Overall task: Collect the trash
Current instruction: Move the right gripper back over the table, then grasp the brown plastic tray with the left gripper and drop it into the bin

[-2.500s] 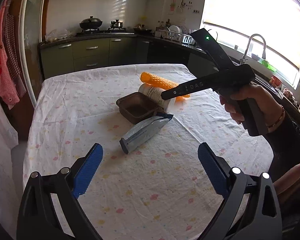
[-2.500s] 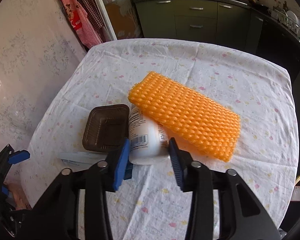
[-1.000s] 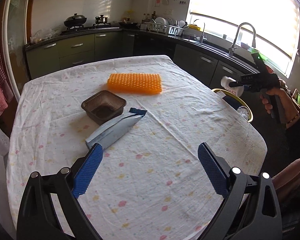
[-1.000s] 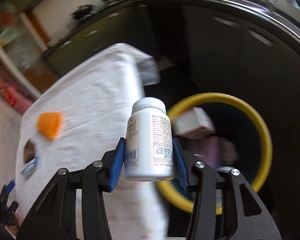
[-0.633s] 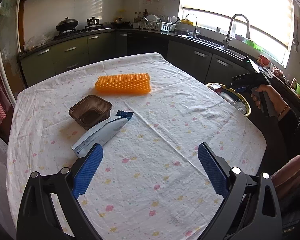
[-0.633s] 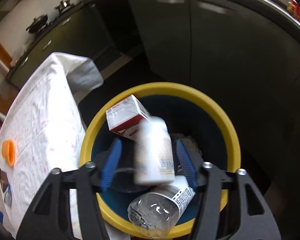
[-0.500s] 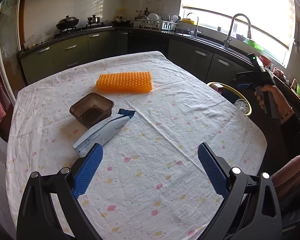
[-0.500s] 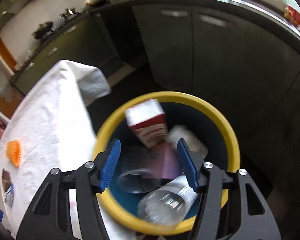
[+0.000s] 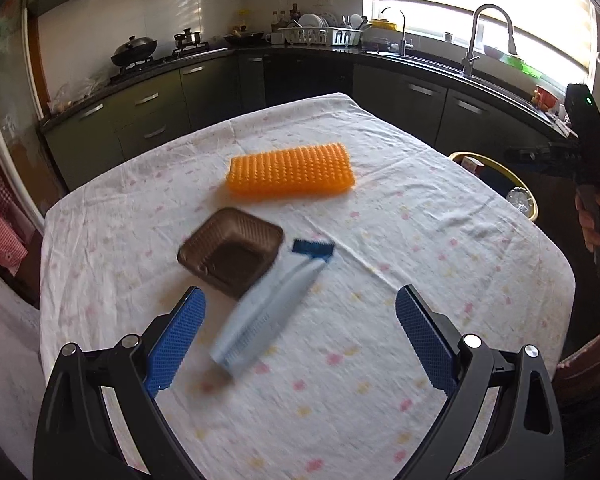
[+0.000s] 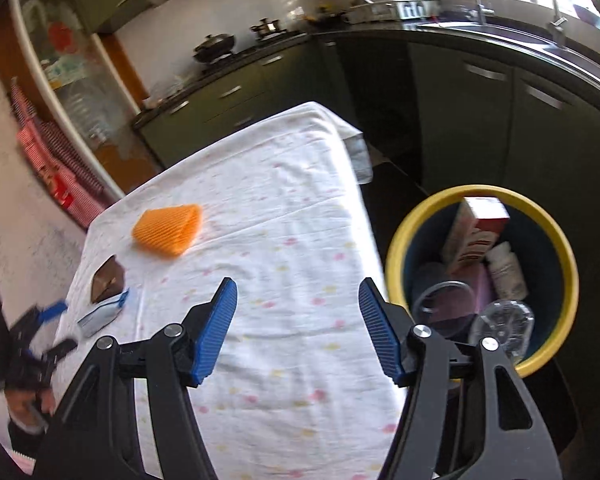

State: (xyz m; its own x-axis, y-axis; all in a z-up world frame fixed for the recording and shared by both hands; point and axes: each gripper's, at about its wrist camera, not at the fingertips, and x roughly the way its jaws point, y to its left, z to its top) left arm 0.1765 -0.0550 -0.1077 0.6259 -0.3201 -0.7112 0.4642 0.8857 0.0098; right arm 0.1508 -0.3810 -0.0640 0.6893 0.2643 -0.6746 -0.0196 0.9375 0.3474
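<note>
Now the right hand-held gripper (image 10: pixel 298 326) is opening with nothing in it and the left hand-held gripper (image 9: pixel 298 336) gapes empty above the silver pouch (image 9: pixel 270 310) on the bench (image 9: pixel 439 240), so a sloppy pinch could slide off the slippery pouch or bump the brown tray (image 9: pixel 230 254) beside it, away from the yellow bin (image 10: pixel 559 240)

An orange bumpy mat (image 9: pixel 290 176), an empty brown plastic tray (image 9: pixel 230 254) and a pale blue pouch (image 9: pixel 272 306) lie on the table. The pouch touches the tray. A white bottle (image 10: pixel 505 270) lies inside the yellow-rimmed bin (image 10: pixel 395 248) among a carton and other trash
</note>
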